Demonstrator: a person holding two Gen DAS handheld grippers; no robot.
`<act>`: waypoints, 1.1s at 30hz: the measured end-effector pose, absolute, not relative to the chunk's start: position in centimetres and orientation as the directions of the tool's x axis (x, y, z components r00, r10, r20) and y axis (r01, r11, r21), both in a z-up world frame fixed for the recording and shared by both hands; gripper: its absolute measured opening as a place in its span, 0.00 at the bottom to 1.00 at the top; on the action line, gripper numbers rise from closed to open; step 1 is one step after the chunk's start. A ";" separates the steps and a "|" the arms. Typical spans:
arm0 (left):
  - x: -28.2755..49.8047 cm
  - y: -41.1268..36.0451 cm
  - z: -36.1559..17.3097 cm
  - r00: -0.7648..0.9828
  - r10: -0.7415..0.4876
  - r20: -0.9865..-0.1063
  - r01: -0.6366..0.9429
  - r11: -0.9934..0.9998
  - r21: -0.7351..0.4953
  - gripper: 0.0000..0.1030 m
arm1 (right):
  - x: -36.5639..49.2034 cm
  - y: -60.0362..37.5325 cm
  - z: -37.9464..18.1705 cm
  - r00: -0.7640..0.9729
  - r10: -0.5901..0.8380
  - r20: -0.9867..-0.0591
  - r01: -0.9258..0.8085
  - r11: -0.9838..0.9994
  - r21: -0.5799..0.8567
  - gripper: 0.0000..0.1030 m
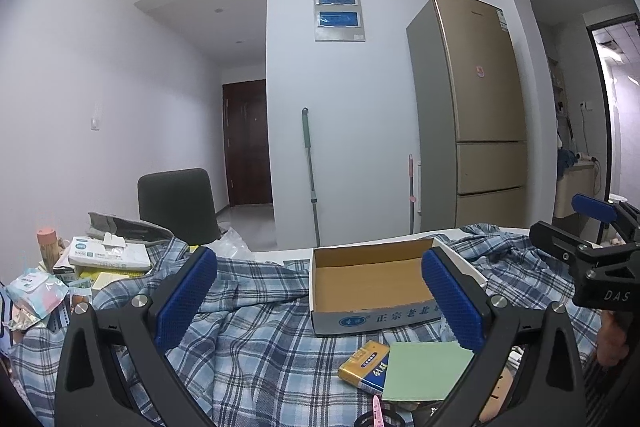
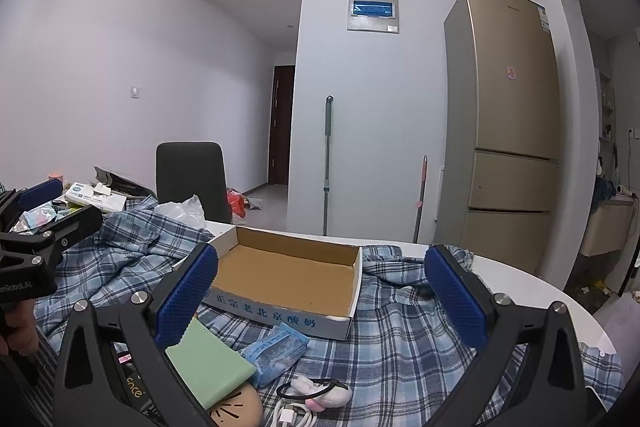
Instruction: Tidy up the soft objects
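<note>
An open, empty cardboard box (image 1: 372,283) (image 2: 288,271) sits on a blue plaid cloth (image 1: 256,343) (image 2: 400,331) that covers the table. In front of it lie a green sponge (image 1: 424,371) (image 2: 208,363), a blue tissue packet (image 2: 276,347), a small white and pink soft toy (image 2: 320,393) and a tan round soft thing (image 2: 236,409). My left gripper (image 1: 320,301) is open and empty, above the cloth before the box. My right gripper (image 2: 322,297) is open and empty, also before the box. Each shows at the edge of the other's view.
A yellow and blue packet (image 1: 366,365) lies by the sponge. A white cable (image 2: 294,413) lies near the toy. Tissue boxes and packets (image 1: 108,255) pile at the left. A dark chair (image 1: 176,205), a fridge (image 1: 480,115) and mops (image 1: 310,167) stand behind.
</note>
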State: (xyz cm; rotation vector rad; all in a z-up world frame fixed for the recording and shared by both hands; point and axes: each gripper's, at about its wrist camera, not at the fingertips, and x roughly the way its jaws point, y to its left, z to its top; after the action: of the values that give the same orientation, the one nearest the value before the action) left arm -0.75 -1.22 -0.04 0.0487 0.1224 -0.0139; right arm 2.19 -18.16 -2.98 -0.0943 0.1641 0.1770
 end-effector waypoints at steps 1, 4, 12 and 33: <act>-0.7 -1.2 0.0 0.992 -0.010 -0.123 0.016 0.999 0.049 1.00 | 2.2 -18.1 -3.0 0.971 0.167 -0.170 -0.183 0.980 -0.081 1.00; -0.9 -1.3 0.0 0.993 -0.013 -0.115 0.018 0.999 0.041 1.00 | 2.1 -18.1 -2.9 0.972 0.169 -0.166 -0.184 0.980 -0.080 1.00; -0.9 -1.1 0.0 0.993 -0.014 -0.120 0.018 0.999 0.039 1.00 | 2.0 -18.3 -2.9 0.972 0.171 -0.160 -0.184 0.980 -0.074 1.00; -0.6 -0.7 0.1 0.990 -0.029 -0.142 0.032 0.999 0.023 1.00 | 3.2 -18.5 -3.3 0.952 0.210 -0.222 -0.223 0.974 -0.038 1.00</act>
State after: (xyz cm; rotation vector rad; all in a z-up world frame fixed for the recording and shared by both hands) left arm -0.59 -0.74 0.10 0.0249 0.1417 -0.0307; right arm 3.23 -18.46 -3.26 -0.0628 0.2183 0.2201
